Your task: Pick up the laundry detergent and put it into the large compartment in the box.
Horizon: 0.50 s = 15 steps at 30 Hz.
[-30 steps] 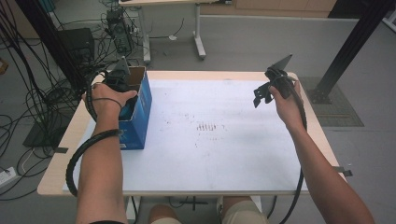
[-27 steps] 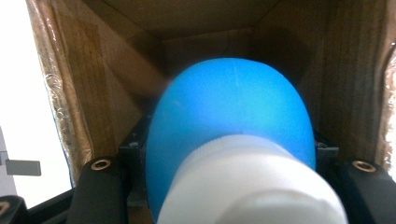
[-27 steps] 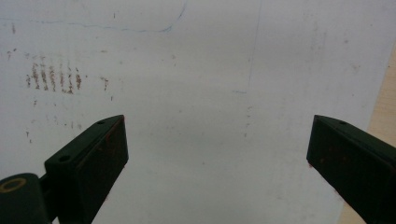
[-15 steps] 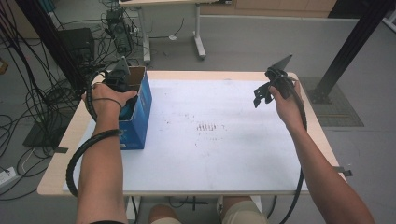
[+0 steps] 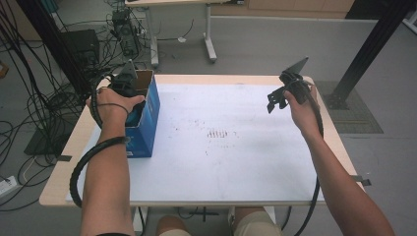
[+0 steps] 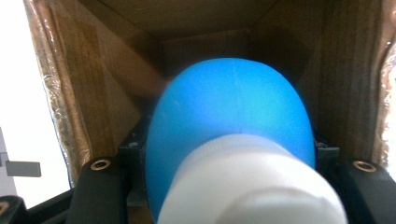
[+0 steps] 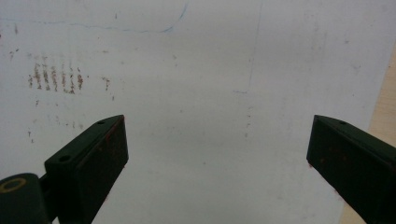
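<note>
— Any lettering you can read, on anything?

— None. The blue box at the left of the high view shows a plain side (any print is too small to tell), and the rusty marks on the white sheet form no letters or numbers.

Barely any change over the last second: left gripper has stayed down in the open top of the blue box, right gripper has stayed raised over the worktop's far right part, maybe drifted slightly; nothing else moved
</note>
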Tool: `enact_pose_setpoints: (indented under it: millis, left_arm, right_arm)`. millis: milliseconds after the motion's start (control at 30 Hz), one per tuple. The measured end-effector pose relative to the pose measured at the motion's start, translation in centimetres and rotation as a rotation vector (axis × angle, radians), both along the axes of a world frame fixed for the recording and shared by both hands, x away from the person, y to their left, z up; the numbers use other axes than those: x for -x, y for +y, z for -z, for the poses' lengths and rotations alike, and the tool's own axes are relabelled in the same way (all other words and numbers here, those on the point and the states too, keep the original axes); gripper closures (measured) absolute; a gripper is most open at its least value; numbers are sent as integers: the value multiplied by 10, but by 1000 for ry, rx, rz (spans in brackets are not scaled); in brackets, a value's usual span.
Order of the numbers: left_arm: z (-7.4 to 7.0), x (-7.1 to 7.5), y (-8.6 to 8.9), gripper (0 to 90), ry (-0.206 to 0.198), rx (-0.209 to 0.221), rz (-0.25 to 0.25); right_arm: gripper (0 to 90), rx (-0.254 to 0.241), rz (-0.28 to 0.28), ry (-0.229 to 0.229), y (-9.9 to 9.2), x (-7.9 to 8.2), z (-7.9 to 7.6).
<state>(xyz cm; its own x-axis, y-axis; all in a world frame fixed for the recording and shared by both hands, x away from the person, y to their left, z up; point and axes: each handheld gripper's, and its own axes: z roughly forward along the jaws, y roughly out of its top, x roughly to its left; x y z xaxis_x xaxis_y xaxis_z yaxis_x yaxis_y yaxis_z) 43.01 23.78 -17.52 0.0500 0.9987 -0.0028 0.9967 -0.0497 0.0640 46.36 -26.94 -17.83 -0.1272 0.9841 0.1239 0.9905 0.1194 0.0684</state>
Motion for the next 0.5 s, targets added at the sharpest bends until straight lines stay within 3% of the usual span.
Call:
enact_pose_setpoints:
  millis: [500]
  left_arm:
    - [-3, 3, 2, 333, -13, 8, 7]
  right_arm:
    - [54, -2, -4, -7, 2, 1, -1]
